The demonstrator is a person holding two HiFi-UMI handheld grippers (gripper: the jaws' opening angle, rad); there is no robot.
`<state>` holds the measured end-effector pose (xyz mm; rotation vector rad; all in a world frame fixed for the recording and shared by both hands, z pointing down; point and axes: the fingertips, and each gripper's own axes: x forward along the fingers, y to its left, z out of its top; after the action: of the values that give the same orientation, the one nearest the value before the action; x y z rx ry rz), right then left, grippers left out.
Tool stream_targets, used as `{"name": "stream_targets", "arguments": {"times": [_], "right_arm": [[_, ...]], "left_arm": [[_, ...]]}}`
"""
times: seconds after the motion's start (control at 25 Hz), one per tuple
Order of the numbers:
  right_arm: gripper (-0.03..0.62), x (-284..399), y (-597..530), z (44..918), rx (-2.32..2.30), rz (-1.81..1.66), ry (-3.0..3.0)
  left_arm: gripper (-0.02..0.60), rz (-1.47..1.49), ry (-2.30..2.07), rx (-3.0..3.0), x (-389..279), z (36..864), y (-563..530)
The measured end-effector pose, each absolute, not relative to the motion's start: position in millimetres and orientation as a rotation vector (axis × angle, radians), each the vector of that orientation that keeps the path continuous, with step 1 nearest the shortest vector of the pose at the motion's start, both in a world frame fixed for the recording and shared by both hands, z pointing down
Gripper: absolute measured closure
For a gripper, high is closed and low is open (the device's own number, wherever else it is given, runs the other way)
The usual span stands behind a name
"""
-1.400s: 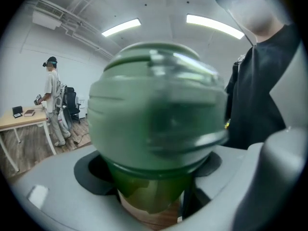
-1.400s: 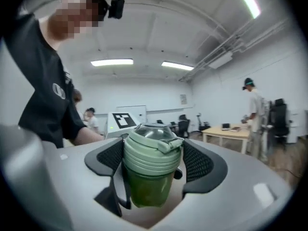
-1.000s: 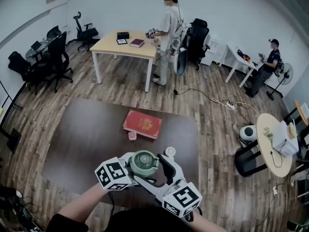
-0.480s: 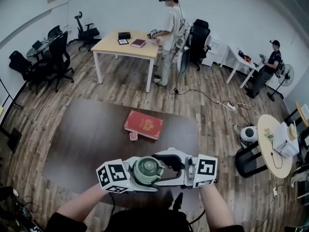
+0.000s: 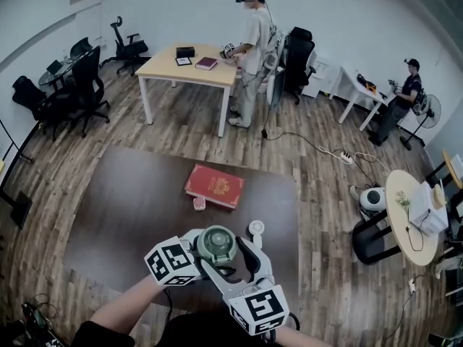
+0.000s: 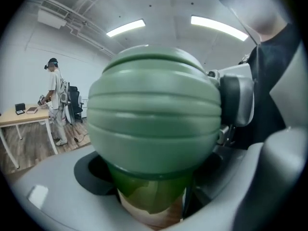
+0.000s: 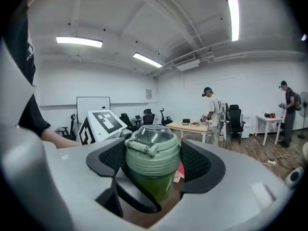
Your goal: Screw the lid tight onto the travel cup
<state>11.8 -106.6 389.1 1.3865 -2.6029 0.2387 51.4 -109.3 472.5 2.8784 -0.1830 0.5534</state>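
Travel cup sits in left fingers, right fingers just closed on lid.

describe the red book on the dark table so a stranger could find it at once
Look at the dark brown table in the foreground. Near its middle lies a flat bright red book, with a small pink box at its near left corner. It is much larger than that box, and brighter than the dark book on the pale wooden table behind.
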Motion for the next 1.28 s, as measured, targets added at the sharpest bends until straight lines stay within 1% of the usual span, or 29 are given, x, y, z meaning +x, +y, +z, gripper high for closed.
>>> {"name": "stream_targets", "arguments": {"times": [0.12, 0.16, 0.24, 0.32, 0.4, 0.6, 0.64, 0.76, 0.88, 0.96, 1.04, 1.16, 1.28], "right_arm": [[0.219, 9, -105, 385, 1.209, 0.194, -2.72], [0.187, 9, -103, 384, 1.089, 0.192, -2.786], [0.147, 17, -97, 376, 0.787, 0.201, -2.951], [0.148, 30, -88, 370, 0.454, 0.193, -3.078], [0.148, 41, -84, 373, 0.232, 0.185, -3.108], [0.154, 38, -76, 371, -0.113, 0.284, -3.128], [0.169, 34, -75, 369, -0.121, 0.296, -3.135], [0.177, 24, -81, 369, 0.123, 0.28, -3.116], [0.178, 14, -91, 382, 0.587, 0.247, -2.957], [0.18, 11, -97, 390, 0.946, 0.313, -2.807], [0.18, 10, -98, 392, 1.211, 0.339, -2.658], [0.177, 11, -99, 387, 1.332, 0.277, -2.643], [0.174, 9, -93, 381, 1.168, 0.152, -2.763]], "left_arm": [[0.163, 0.52, -0.155, 2.885, 52, 465, -110], [0.163, 0.505, -0.13, 2.886, 53, 462, -109], [0.163, 0.475, -0.063, 2.886, 54, 455, -102], [0.163, 0.446, 0.014, 2.881, 57, 446, -92], [0.163, 0.442, 0.096, 2.884, 63, 441, -77], [0.163, 0.478, 0.219, 2.902, 72, 438, -53], [0.163, 0.48, 0.2, 2.906, 71, 438, -55], [0.163, 0.511, 0.071, 2.912, 63, 441, -69], [0.164, 0.587, -0.088, 2.916, 52, 455, -86], [0.164, 0.605, -0.152, 2.898, 48, 461, -93], [0.164, 0.589, -0.177, 2.886, 49, 463, -95], [0.164, 0.532, -0.171, 2.88, 52, 459, -96], [0.163, 0.488, -0.132, 2.873, 50, 451, -95]]}}
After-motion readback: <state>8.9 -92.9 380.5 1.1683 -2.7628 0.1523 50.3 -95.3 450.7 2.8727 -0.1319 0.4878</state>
